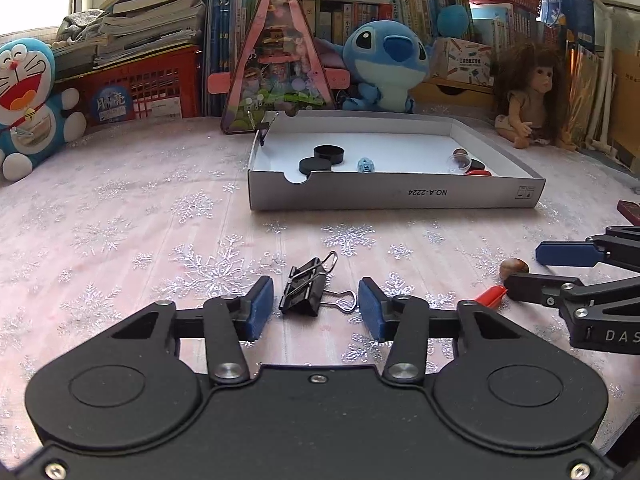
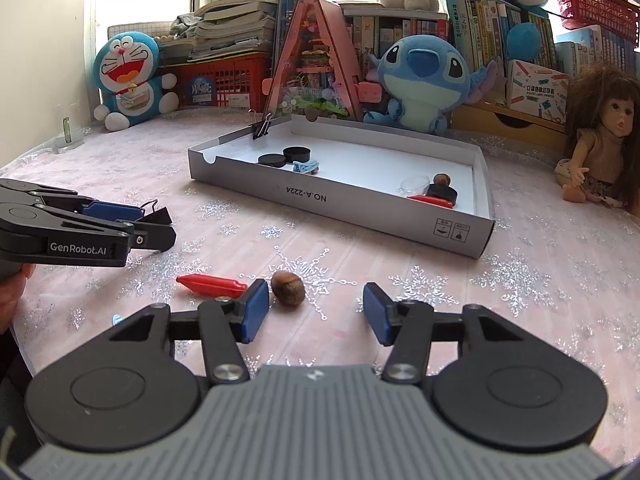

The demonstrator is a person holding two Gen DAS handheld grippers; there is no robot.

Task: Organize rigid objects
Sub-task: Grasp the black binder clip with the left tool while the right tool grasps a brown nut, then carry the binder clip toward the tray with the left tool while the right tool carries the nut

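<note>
A black binder clip (image 1: 302, 294) lies on the pink snowflake cloth between the blue pads of my left gripper (image 1: 316, 296), with a gap on each side, so that gripper is open. A brown nut (image 2: 288, 288) lies between the fingers of my right gripper (image 2: 315, 300), close to its left pad (image 2: 256, 308) and far from the right one; this gripper is open too. A red plastic piece (image 2: 212, 285) lies just left of the nut. The shallow grey box (image 1: 392, 196) beyond holds black round caps (image 1: 329, 153), a small blue item, another nut and a red piece.
A second binder clip (image 2: 262, 125) is clipped on the box's far left corner. Plush toys, a doll (image 2: 600, 152), a pink triangular case, red baskets and books line the back. The two grippers are close side by side; a hand (image 2: 12, 292) shows at the left edge.
</note>
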